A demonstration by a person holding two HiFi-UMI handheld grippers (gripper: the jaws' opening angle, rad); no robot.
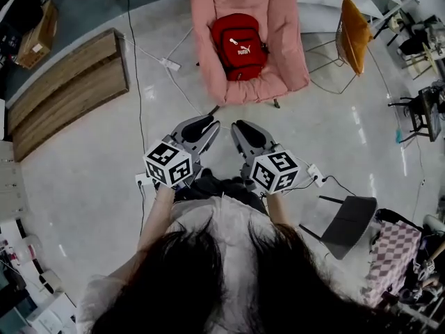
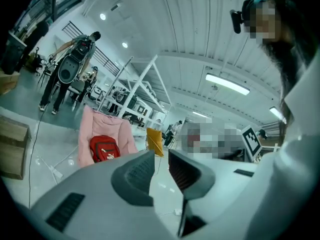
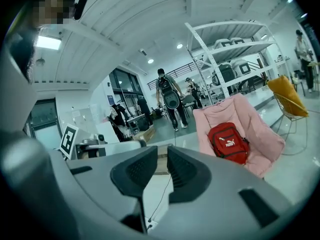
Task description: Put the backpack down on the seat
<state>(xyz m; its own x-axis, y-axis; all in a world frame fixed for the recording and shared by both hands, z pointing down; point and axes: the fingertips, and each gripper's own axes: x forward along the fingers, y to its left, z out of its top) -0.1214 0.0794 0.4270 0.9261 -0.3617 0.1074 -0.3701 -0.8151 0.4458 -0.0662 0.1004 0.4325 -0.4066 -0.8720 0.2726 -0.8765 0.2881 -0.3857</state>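
The backpack (image 1: 238, 46) sits on the seat (image 1: 278, 44), straight ahead of me. My 2 grippers, left gripper (image 1: 210, 125) and right gripper (image 1: 238, 126), hang side by side, well short of it. Another chair (image 1: 353, 33) stands right of the seat; a wooden platform (image 1: 66, 92) lies left.

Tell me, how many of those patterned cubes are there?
2: the left cube on the left claw, the right cube on the right claw, side by side. None looks hidden.

Glossy pale floor (image 1: 90, 207), wooden platform (image 1: 69, 89), white shelving (image 3: 235, 48)
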